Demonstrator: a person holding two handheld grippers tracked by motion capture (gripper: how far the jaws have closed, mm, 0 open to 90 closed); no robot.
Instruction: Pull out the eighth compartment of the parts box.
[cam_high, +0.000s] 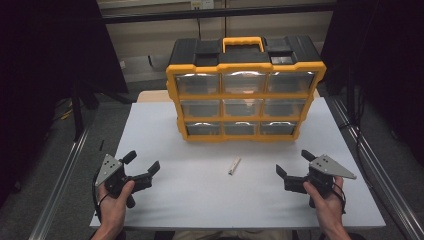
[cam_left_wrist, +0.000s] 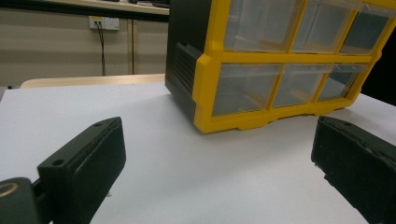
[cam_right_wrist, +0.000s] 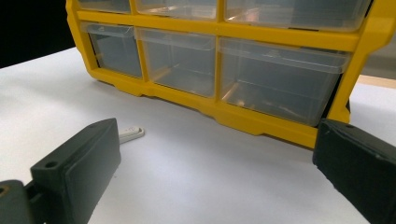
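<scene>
Black jaws are standing wide apart on both tools, with nothing between them. The left gripper (cam_high: 142, 167) is resting low over the white table (cam_high: 165, 200), held from behind by the person's left hand (cam_high: 114, 202), and the right gripper (cam_high: 295, 165) is sitting well apart from it on the other side, held by the right hand (cam_high: 327, 200). A small pale stick-like piece (cam_high: 234, 166), too small to make out in detail, is lying flat on the white surface between the two tools, nearer to the right gripper than to the left and a little ahead of both. Seen from the right gripper view, that piece (cam_right_wrist: 130, 134) is showing just past the tip of the jaw on the left side of the picture, apart from it and not touched. Ahead of both tools a yellow and black organiser (cam_high: 243, 90) is standing upright, its clear drawers facing the grippers in three rows of three, all pushed in. From the left gripper view, the organiser (cam_left_wrist: 280, 70) is sitting ahead and toward the right-hand jaw, with open white table (cam_left_wrist: 187, 186) lying between the spread jaws. A yellow carry handle (cam_high: 242, 42) is lying on top of the organiser.
</scene>
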